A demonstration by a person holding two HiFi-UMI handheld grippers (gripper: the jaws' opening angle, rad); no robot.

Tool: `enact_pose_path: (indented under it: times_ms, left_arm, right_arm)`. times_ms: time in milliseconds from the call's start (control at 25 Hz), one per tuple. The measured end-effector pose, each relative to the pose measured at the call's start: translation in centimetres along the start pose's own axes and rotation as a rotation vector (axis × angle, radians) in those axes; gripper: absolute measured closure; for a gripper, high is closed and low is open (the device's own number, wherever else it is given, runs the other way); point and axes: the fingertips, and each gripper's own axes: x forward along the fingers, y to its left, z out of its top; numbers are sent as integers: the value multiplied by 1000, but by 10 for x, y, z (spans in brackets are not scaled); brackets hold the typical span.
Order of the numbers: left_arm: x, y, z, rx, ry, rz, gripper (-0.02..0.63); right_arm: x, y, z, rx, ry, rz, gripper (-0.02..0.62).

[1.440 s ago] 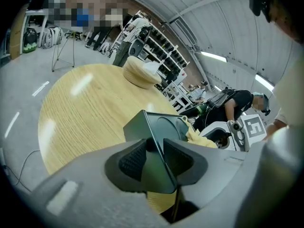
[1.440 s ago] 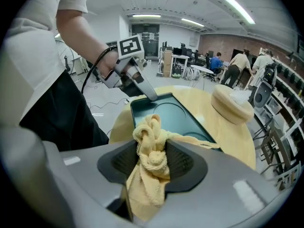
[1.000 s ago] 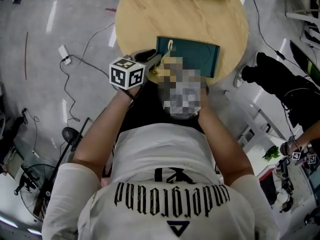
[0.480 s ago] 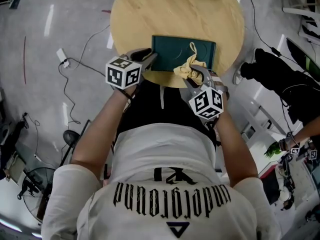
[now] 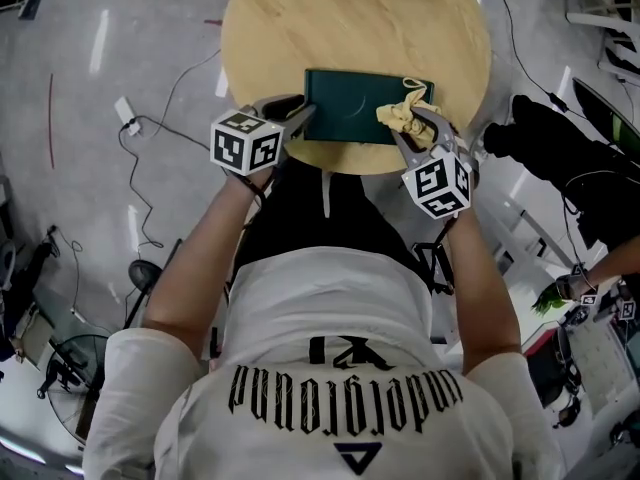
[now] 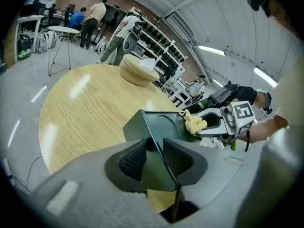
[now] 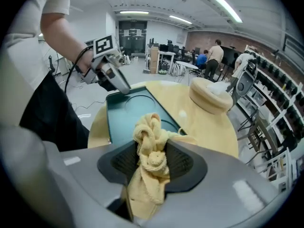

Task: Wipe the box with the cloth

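Observation:
A flat dark green box lies near the front edge of the round wooden table. My left gripper is shut on the box's near left corner; in the left gripper view the thin edge of the box runs between the pads. My right gripper is shut on a bunched yellow cloth, which rests on the box's right end. In the right gripper view the cloth bulges out between the jaws over the box.
A beige round cushion-like object sits at the table's far side. Cables and a white plug lie on the grey floor to the left. Dark bags are to the right. People and shelves stand far behind.
My right gripper has carried the cloth rightwards along the box, from near the left gripper to the right end. The left gripper and the box have stayed put.

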Motion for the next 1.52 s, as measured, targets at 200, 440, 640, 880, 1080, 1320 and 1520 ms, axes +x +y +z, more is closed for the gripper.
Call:
enact_pose_path:
  times_ms: [200,440,640,880,1080,1320,1520]
  left_arm:
    - [-1,1,2,-6,1,-11,480]
    - [0,0,5,-3,6,-22,477]
    - [0,-2,4,-4,9,-29,477]
    - [-3,0,-2,-5,12,-20,477]
    - [0,-3,1,-24,3,-21,479]
    - [1,1,-2,-36,-3,-9,479]
    - [5,9,-1,-43,5,1,480]
  right_arm:
    - [17,-39,27,35,-26,-23,430]
    - [32,-36,53,-21,-8,12,430]
    - [52,-4,92,-81,-47,68,430]
    - [82,45,144,-185,-75,139,430]
    - [73,32,129,-189,-64,146,431]
    - [49,1,79,-102,-25,86,431]
    - [30,-37,28,-38,41,26,431]
